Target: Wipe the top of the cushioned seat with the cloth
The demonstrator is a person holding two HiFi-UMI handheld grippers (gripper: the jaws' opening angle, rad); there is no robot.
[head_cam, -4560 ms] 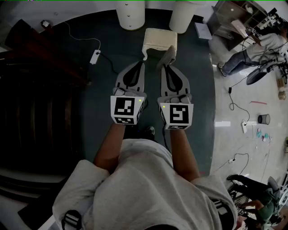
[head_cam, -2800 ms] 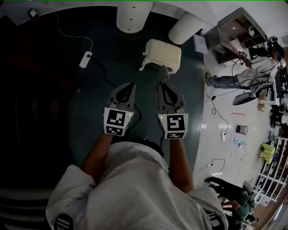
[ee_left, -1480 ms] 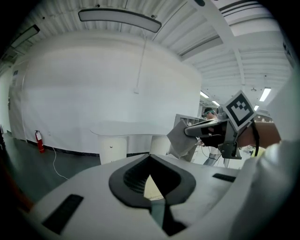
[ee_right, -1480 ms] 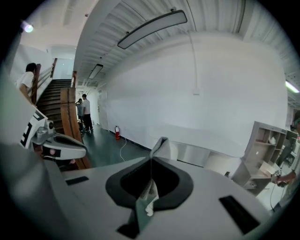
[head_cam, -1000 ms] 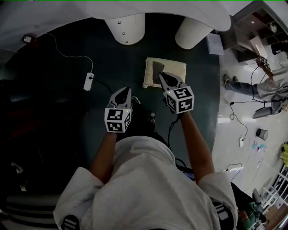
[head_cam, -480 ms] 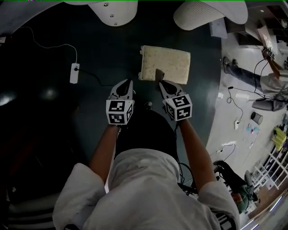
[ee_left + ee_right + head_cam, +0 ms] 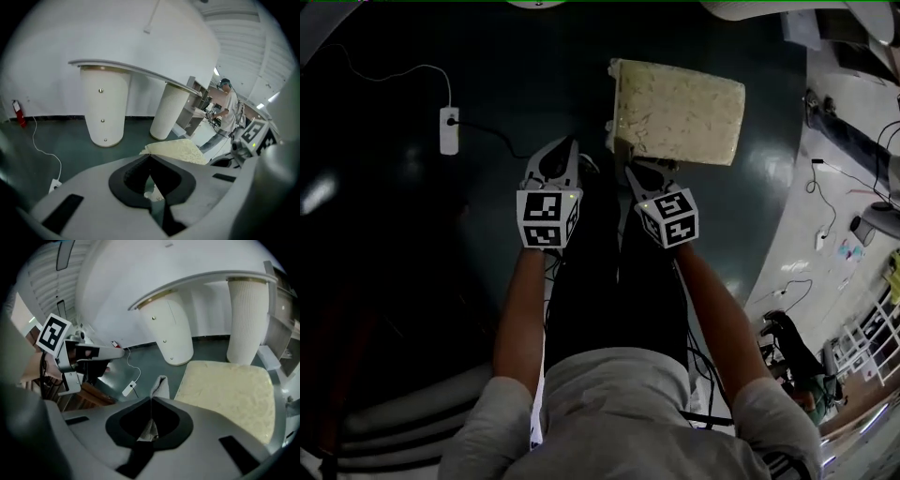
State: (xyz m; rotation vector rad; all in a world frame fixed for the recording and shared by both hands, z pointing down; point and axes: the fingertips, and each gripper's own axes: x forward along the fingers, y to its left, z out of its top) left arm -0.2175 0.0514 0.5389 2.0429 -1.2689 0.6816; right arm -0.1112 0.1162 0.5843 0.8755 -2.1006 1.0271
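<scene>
The cushioned seat (image 7: 680, 111) is a cream rectangular pad low over the dark floor; it also shows in the left gripper view (image 7: 180, 151) and the right gripper view (image 7: 229, 392). My right gripper (image 7: 635, 169) is shut on the grey cloth (image 7: 161, 386), whose free end sticks up past the jaw tips (image 7: 151, 399). It sits at the seat's near left corner, just off the pad. My left gripper (image 7: 565, 142) hangs to the left of the seat, above the floor. Its jaws (image 7: 149, 155) are shut with nothing between them.
A white power strip (image 7: 448, 129) with its cable lies on the floor at the left. Two white table pillars (image 7: 104, 105) (image 7: 247, 319) stand beyond the seat. A person (image 7: 228, 110) stands by shelves at the far right. My own dark-clad legs are below the grippers.
My right gripper with the cloth has drawn back from the seat's top to its near left corner. The seat now lies further right in the head view. The left gripper stays shut.
</scene>
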